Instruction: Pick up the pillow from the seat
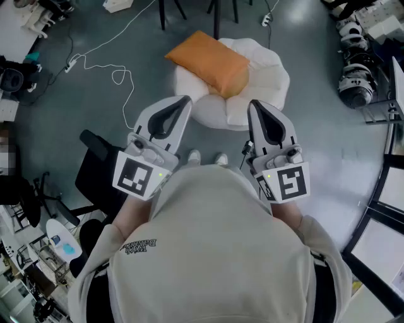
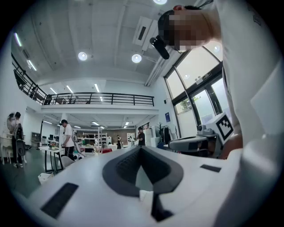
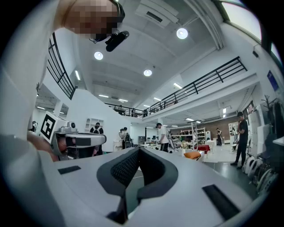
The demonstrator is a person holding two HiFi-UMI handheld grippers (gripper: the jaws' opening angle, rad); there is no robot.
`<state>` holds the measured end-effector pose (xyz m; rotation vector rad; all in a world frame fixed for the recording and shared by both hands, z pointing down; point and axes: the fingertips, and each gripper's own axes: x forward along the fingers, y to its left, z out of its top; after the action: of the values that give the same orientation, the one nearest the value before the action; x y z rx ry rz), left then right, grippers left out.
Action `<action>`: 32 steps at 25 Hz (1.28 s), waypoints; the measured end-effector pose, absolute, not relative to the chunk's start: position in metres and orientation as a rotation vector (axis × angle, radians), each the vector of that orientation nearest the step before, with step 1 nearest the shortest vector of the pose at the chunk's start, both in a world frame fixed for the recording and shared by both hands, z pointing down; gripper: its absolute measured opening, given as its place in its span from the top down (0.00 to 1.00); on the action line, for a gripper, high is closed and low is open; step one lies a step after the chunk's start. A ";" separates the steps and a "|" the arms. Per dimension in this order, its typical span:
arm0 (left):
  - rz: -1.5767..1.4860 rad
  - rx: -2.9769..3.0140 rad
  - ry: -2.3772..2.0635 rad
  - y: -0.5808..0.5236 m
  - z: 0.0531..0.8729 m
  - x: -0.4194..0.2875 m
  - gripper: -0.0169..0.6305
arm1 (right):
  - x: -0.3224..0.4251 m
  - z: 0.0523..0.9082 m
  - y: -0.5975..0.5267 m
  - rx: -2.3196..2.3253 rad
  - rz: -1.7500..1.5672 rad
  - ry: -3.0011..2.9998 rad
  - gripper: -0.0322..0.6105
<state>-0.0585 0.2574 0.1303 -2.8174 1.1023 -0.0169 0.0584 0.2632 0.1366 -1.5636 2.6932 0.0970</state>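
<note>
An orange pillow (image 1: 207, 61) lies tilted on the left part of a round white cushioned seat (image 1: 264, 70) on the grey floor ahead of me. My left gripper (image 1: 184, 99) is held at chest height, pointing toward the seat, a little short of its near-left edge. Its jaws are shut with nothing between them. My right gripper (image 1: 254, 105) hangs beside it, near the seat's front edge, also shut and empty. In the left gripper view the shut tips (image 2: 141, 149) face the open hall. The right gripper view shows the closed tips (image 3: 138, 150) and a small orange shape (image 3: 193, 155) low ahead.
A white cable (image 1: 117, 74) loops over the floor left of the seat. A black chair (image 1: 95, 165) stands at my left. Grey-white gear (image 1: 356, 76) lies at the right, and chair legs (image 1: 214, 12) stand beyond the seat. Several people stand far off in the hall.
</note>
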 end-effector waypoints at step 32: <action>-0.056 -2.763 1.265 0.267 0.150 -0.038 0.96 | 0.087 0.162 0.269 -1.436 0.011 2.717 0.94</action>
<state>-0.0375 0.2668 0.1495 -2.7632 1.2650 -0.0558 0.0867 0.2691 0.1620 -1.4356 2.7171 0.0114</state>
